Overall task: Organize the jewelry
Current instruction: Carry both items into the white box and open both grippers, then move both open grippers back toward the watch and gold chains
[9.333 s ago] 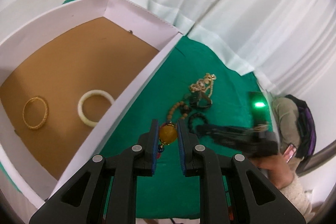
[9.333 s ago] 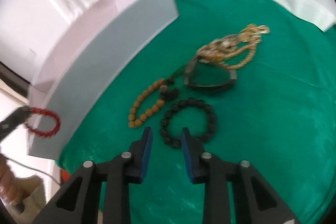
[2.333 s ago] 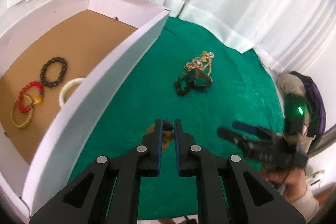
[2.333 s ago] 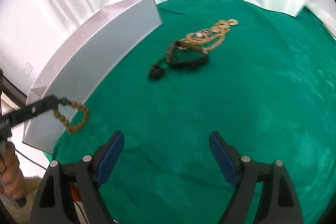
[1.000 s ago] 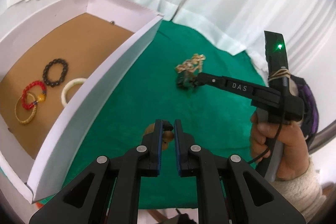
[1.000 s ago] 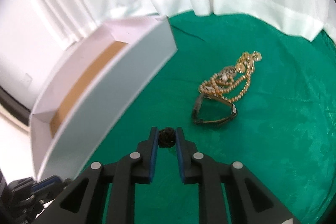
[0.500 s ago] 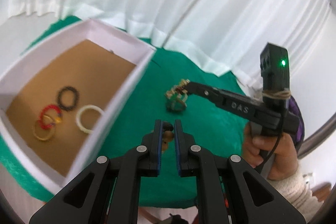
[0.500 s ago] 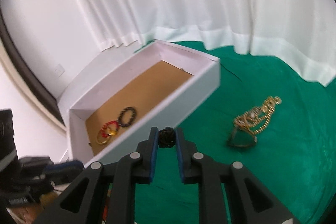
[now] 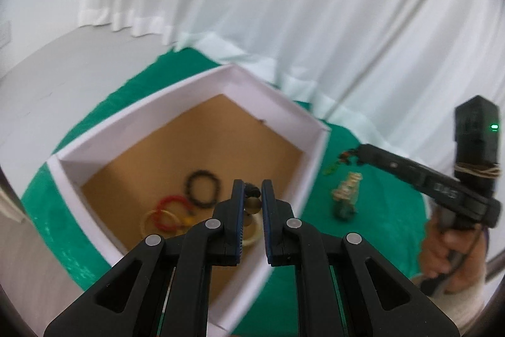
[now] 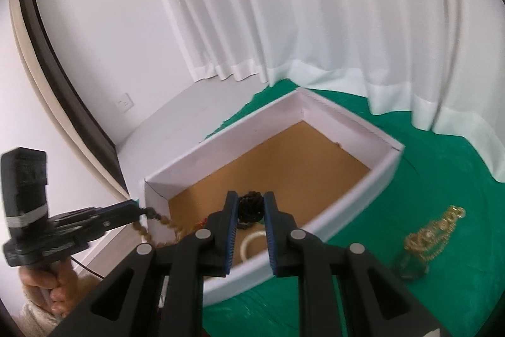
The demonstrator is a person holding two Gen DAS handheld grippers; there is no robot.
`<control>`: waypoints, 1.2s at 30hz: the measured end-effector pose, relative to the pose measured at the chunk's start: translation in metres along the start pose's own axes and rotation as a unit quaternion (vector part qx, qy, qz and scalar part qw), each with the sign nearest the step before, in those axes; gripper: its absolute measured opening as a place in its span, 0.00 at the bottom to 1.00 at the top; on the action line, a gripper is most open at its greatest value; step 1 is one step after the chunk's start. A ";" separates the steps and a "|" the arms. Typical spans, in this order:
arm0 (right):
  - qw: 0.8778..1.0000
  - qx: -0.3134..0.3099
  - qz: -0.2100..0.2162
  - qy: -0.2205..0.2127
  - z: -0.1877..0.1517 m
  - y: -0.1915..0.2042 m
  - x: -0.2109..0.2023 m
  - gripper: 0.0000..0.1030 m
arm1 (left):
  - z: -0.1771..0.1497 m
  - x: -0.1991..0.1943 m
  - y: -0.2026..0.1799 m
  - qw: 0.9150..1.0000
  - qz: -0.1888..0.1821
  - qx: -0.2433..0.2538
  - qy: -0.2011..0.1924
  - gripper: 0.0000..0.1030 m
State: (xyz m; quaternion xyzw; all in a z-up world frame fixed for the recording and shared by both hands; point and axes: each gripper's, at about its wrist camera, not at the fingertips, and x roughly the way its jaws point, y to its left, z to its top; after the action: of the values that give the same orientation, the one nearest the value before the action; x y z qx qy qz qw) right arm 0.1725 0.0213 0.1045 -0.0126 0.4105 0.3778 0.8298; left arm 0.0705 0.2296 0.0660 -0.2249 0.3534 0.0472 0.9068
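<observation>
Beyond my left gripper [image 9: 252, 195], the white box [image 9: 311, 169] is sitting open-topped on green cloth [image 9: 388, 229], its brown floor bare toward the far corner. I am pinching a tan bead bracelet [image 9: 252, 204] there, above four pieces: black bead bracelet [image 9: 202, 188], red bracelet [image 9: 170, 210], gold bangle [image 9: 154, 223], white bangle [image 10: 252, 245]. My right gripper [image 10: 251, 207] is clamping a dark beaded piece [image 10: 251, 204] over the near wall. Right of it, one gold chain pile [image 10: 435, 236] is lying on the cloth.

White pleated curtains [image 10: 284, 21] hang before me; a plain white wall [image 10: 94, 37] carries a socket [image 10: 125, 105].
</observation>
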 end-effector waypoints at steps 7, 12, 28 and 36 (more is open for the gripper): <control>0.998 -0.018 -0.037 0.042 0.003 0.003 0.068 0.16 | -0.016 0.049 0.023 0.999 0.017 -0.021 0.046 0.08; 0.995 -0.030 -0.070 0.067 -0.008 -0.007 0.109 0.16 | -0.037 0.080 0.024 0.996 0.031 -0.015 0.086 0.09; 0.990 0.002 -0.142 0.019 -0.051 -0.040 0.061 0.75 | -0.059 0.050 -0.026 0.997 0.063 0.043 0.025 0.84; 0.975 -0.005 -0.221 0.030 -0.123 -0.082 0.019 0.75 | -0.096 0.046 -0.103 0.994 0.007 0.105 0.029 0.89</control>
State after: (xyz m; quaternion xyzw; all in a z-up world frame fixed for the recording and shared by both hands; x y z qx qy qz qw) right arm 0.1497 -0.0666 -0.0138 -0.1181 0.4206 0.1865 0.8800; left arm 0.0700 0.0915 0.0117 -0.1272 0.3837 0.0099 0.9146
